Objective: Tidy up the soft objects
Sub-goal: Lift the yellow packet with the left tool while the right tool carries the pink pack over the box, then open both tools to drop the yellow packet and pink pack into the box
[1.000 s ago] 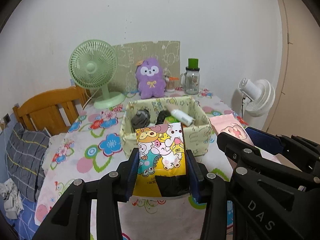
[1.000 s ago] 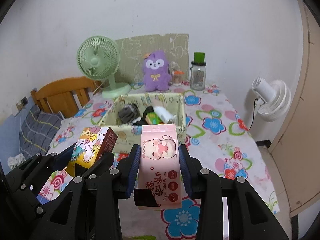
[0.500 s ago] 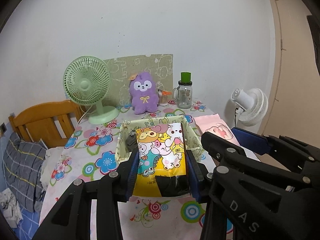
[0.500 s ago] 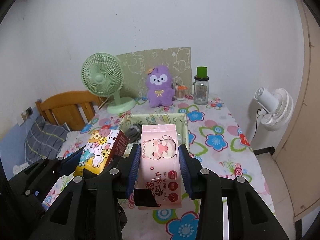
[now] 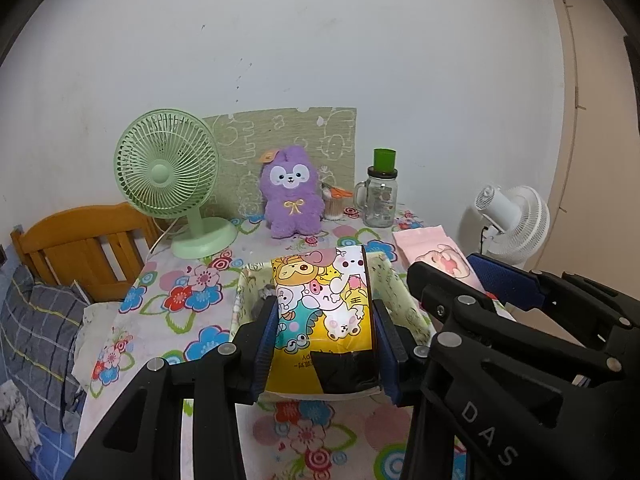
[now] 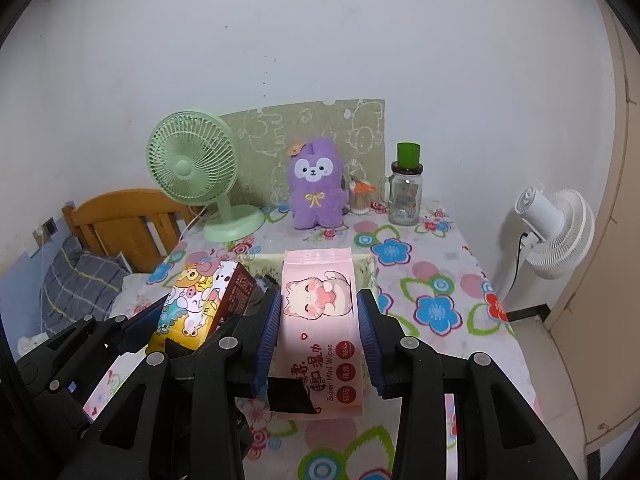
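Left hand-held gripper (image 5: pixel 325 344) is clamped on the yellow cartoon pack (image 5: pixel 323 312), right hand-held gripper (image 6: pixel 318 340) on the pink wipes pack (image 6: pixel 318 320), both mid-frame above the fabric bin (image 5: pixel 400 292) (probably where they're headed) on the table (image 6: pixel 440 280)
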`<move>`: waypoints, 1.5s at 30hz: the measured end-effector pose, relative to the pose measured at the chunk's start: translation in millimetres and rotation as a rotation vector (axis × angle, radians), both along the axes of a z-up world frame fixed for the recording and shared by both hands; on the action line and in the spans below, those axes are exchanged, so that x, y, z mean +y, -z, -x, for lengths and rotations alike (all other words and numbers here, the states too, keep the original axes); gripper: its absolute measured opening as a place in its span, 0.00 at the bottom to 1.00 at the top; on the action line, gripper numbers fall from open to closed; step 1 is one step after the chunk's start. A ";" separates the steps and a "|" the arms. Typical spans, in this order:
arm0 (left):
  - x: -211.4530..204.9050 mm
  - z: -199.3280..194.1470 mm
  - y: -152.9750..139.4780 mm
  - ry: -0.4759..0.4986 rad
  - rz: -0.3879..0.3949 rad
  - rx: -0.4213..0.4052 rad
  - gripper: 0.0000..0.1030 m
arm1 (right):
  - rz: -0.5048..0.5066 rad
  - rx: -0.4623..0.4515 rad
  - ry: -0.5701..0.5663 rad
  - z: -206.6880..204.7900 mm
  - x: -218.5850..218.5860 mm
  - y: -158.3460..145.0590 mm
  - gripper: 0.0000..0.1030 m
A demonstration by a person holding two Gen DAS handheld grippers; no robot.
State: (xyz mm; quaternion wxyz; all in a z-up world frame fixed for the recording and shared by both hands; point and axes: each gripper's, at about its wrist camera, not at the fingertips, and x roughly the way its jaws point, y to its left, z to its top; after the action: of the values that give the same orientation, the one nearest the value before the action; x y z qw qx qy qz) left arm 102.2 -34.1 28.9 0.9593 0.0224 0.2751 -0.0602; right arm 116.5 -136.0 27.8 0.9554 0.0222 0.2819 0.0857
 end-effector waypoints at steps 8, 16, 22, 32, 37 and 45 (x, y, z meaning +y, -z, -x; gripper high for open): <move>3.5 -31.9 4.7 -0.020 -0.009 0.005 0.44 | -0.002 0.006 0.015 -34.0 2.9 5.7 0.40; 13.8 -64.1 21.6 -0.055 0.002 0.046 0.45 | -0.022 0.048 -0.023 -65.2 11.4 21.0 0.41; 17.0 -82.6 33.9 -0.053 0.001 0.081 0.48 | -0.035 0.085 -0.033 -87.0 16.2 35.0 0.41; 19.0 -102.0 61.5 -0.046 -0.005 0.152 0.74 | -0.047 0.137 -0.046 -107.6 17.7 60.3 0.40; 19.4 -101.6 67.7 -0.042 -0.013 0.165 0.78 | -0.055 0.156 -0.054 -113.0 19.7 71.1 0.40; 30.0 -101.2 70.9 -0.061 -0.017 0.178 0.85 | -0.068 0.168 -0.110 -118.6 32.7 78.5 0.43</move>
State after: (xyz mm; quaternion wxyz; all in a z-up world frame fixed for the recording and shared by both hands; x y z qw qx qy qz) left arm 203.3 -4.1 -42.0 0.9321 0.0169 0.3605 -0.0304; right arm 235.2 -103.3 -50.8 0.9209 0.0463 0.3588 0.1454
